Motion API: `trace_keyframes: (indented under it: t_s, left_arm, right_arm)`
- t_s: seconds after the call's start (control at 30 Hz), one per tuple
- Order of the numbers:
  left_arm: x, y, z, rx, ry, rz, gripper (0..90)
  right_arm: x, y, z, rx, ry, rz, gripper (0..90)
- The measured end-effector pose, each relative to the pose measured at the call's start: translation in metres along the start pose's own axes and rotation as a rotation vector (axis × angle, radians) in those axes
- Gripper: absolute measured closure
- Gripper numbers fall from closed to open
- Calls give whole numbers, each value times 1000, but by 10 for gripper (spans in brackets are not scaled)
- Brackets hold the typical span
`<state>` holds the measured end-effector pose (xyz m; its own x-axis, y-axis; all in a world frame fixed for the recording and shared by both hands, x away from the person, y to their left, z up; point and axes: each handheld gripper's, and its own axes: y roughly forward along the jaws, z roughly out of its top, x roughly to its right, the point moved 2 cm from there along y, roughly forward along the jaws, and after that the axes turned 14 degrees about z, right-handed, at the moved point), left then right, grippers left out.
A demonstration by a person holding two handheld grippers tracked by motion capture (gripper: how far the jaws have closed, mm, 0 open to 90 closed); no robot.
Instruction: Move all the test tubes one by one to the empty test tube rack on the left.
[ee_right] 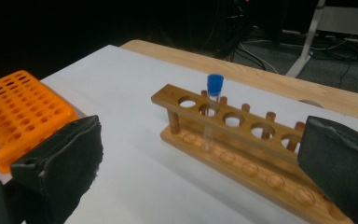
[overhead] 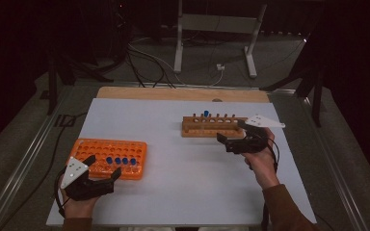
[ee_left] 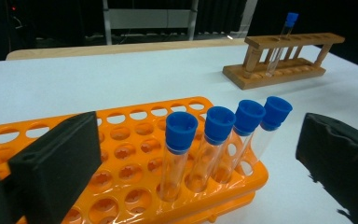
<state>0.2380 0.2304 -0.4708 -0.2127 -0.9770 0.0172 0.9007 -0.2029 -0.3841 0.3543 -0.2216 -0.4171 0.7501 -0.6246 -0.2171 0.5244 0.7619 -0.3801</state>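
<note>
An orange tube rack [overhead: 101, 146] lies at the table's front left and holds a row of several clear tubes with blue caps [overhead: 122, 160] near its front right corner. My left gripper [overhead: 103, 165] stands open just before that rack. In the left gripper view its jaws stand wide apart, level with the capped tubes [ee_left: 219, 126], and nothing touches the pads. A wooden rack [overhead: 212, 127] stands right of centre with one blue-capped tube [overhead: 206, 114] upright in it. My right gripper [overhead: 230, 131] hovers open at the wooden rack's right front, with nothing between its jaws [ee_right: 200, 154].
The white table top [overhead: 183, 173] has a wooden strip along its far edge [overhead: 183, 94]. Beyond it are cables and the legs of a metal stand [overhead: 178, 57] on the floor. The surroundings are dark.
</note>
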Motion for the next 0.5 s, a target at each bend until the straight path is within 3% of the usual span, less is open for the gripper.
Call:
trace_keyframes:
  t_s: [0.5]
  left_arm:
    - [0, 2, -2, -7, 4, 10, 7]
  right_arm:
    - [14, 40, 18, -37, 20, -22, 42]
